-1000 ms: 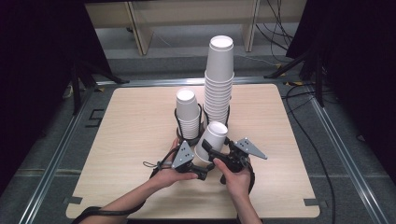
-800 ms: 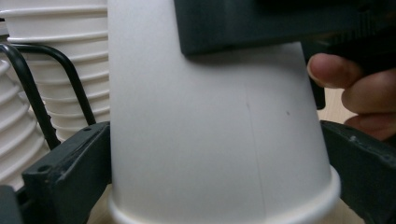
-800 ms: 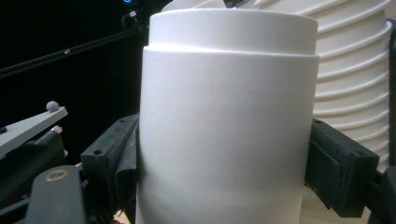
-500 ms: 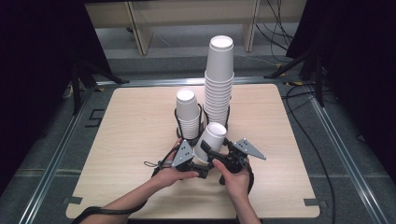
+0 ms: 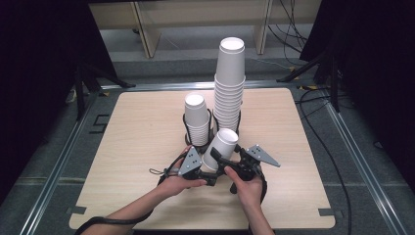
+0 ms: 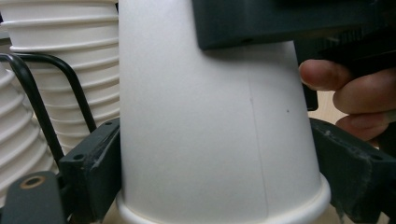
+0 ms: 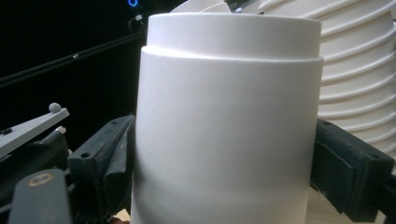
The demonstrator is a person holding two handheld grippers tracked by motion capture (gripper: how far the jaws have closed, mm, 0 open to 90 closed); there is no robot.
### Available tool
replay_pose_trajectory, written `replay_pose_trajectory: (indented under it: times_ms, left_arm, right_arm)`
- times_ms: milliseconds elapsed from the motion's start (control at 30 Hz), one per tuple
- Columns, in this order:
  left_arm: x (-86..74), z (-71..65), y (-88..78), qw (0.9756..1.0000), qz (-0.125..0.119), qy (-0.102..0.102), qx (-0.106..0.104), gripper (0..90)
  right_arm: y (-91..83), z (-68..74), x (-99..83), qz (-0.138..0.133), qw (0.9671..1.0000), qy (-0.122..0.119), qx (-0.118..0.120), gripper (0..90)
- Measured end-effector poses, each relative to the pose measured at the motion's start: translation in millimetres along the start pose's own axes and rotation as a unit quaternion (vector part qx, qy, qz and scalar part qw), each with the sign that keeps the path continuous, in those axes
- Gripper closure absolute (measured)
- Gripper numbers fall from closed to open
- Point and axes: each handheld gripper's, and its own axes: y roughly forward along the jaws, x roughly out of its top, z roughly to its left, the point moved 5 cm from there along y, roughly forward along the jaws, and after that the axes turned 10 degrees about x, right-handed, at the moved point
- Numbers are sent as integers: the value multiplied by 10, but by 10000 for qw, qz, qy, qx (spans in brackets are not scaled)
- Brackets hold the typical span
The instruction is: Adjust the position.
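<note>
A white paper cup (image 5: 226, 139) hangs bottom-up and tilted over the table's near middle, between both grippers. My left gripper (image 5: 211, 167) comes from the left. Its jaws have just been closing, and in the left gripper view its pads (image 6: 100, 163) press the cup (image 6: 210, 130) on both sides just above the rim. My right gripper (image 5: 226, 156) reaches in from the right, higher up. Its jaws have just been opening. In the right gripper view they flank the cup (image 7: 224, 116) closely without squeezing it.
A tall stack of white cups (image 5: 230, 83) and a shorter stack (image 5: 196, 117) stand just behind the held cup, each in a black wire holder (image 5: 185, 122). The wooden table (image 5: 137, 147) lies bare to either side. Dark stands and cables surround it.
Both hands and the cup keep their place in the high view. No clear difference shows there.
</note>
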Motion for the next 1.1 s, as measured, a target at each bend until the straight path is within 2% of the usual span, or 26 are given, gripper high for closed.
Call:
replay_pose_trajectory:
  times_ms: [33, 67, 133, 300, 367, 467, 567, 600, 633, 767, 800, 900, 1000, 1033, 1100]
  left_arm:
    - [-1, 3, -5, 10000, 12, 11, -15, 130]
    - [2, 0, 6, 9999, -87, -38, -33, 134]
    - [-4, 9, -19, 10000, 29, 38, -30, 141]
    - [-5, 24, -27, 10000, 59, 63, -48, 149]
    - [3, 36, -32, 10000, 44, 68, -26, 151]
    - [24, 59, -44, 10000, 6, 57, -26, 152]
    - [37, 92, -66, 9999, 72, 92, 17, 152]
    - [44, 95, -58, 10000, -8, 58, -2, 152]
    - [44, 110, -78, 9999, 109, 117, 9, 153]
    - [44, 132, -95, 9996, 171, 208, -4, 153]
    - [44, 144, -114, 9992, 291, 282, -5, 153]
    - [57, 177, -131, 9986, 388, 371, -16, 152]
    - [76, 214, -158, 9973, 550, 495, -20, 151]
    - [85, 228, -169, 9967, 609, 539, 0, 152]
    - [101, 250, -186, 9951, 756, 633, -43, 152]
  right_arm:
    - [0, 4, 2, -3, 10000, 25, 25, 80]
    - [-2, 5, 2, 14, 10000, 37, 45, 56]
    - [-5, 0, 11, -22, 10000, 34, 75, 34]
    - [-12, 16, 25, -12, 9998, 98, 157, 25]
    - [-17, 12, 37, -47, 9999, 38, 148, 23]
    - [-44, 17, 53, -62, 9999, 72, 139, 23]
    - [-73, 12, 84, -88, 9999, 20, 85, 23]
    - [-78, 15, 95, -104, 9999, 0, 109, 22]
    - [-91, 21, 109, -90, 9999, 1, 72, 21]
    - [-147, 27, 148, -145, 9998, -105, 36, 21]
    - [-170, 33, 153, -103, 9999, -104, 27, 21]
    - [-235, -5, 163, -88, 9995, -304, -69, 22]
    - [-311, -36, 156, -68, 9992, -358, -155, 30]
    - [-337, -65, 155, -73, 9987, -485, -168, 33]
    - [-394, -83, 132, 40, 9984, -461, -339, 44]
